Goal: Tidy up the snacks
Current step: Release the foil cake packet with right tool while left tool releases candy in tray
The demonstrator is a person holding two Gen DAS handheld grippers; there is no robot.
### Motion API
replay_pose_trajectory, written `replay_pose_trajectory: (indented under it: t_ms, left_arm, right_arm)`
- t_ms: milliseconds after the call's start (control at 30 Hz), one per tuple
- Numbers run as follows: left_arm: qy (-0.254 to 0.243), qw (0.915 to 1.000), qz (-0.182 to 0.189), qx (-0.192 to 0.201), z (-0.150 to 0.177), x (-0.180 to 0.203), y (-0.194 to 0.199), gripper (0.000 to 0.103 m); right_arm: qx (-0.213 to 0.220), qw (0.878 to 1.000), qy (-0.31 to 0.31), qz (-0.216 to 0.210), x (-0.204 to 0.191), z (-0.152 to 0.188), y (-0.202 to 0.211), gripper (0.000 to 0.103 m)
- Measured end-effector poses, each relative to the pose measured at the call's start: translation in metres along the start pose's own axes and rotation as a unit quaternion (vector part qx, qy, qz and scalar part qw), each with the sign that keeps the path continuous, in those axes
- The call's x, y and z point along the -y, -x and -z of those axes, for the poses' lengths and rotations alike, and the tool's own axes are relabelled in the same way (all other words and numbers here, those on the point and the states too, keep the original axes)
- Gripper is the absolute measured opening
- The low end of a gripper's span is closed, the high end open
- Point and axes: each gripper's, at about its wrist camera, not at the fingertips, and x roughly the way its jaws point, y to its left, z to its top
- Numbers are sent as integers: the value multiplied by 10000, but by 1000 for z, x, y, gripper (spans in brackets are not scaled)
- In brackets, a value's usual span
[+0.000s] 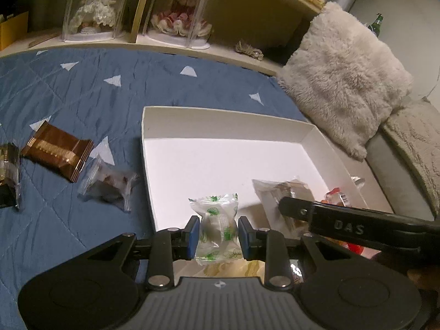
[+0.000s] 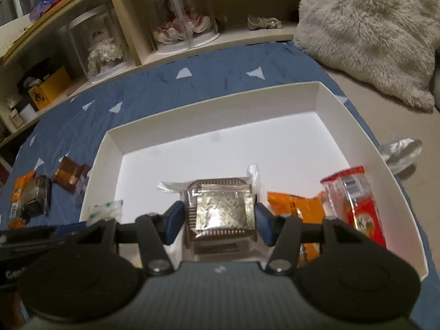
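Left gripper [image 1: 218,233] pads flank a green-printed clear candy packet [image 1: 217,231], contact unclear, over the white box [image 1: 220,118] (near-left corner). Right gripper [image 2: 218,221] stands apart around a silver-patterned snack packet [image 2: 220,209] inside it.

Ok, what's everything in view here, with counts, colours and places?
box: 1, white, on quilt
quilt: 1, blue, pale triangles
green-print packet: 1, clear, in left gripper
gold snack: 1, clear-wrapped, between right gripper's fingers, over box
orange packet: 1, in box
red packet: 1, against box's right wall
brown packet: 1, on quilt left of box
clear packet: 1, dark contents, beside box
pillow: 1, grey, fluffy, right
dolls: 2, clear cases, shelf behind
left gripper: black, blue pads, shut on packet
right gripper: black, blue pads, grip unclear
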Motion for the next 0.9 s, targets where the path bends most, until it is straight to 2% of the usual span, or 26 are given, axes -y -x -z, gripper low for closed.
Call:
replay_pose_trajectory:
  t_ms: [133,200,267,667,900]
  left_arm:
    - [46,10000,-60,55,0,-3,-2,34]
    - [66,9999,-77,11,-1,-5,-3,42]
    - [81,9999,-107,-29,-1,-7,-4,43]
    - [73,9996,-188,-206,3,-7,3,44]
    - [19,9995,-218,-245,7,-3,17,44]
  right_arm:
    - [5,9999,132,-53,-8,1,-2,64]
    - [8,9997,254,14,-11,1,0,67]
    - [-24,9996,283,59,-9,0,1,67]
    - [-42,9999,122,101,7,4,16,67]
    - [-17,9995,293,140,5,10,32,68]
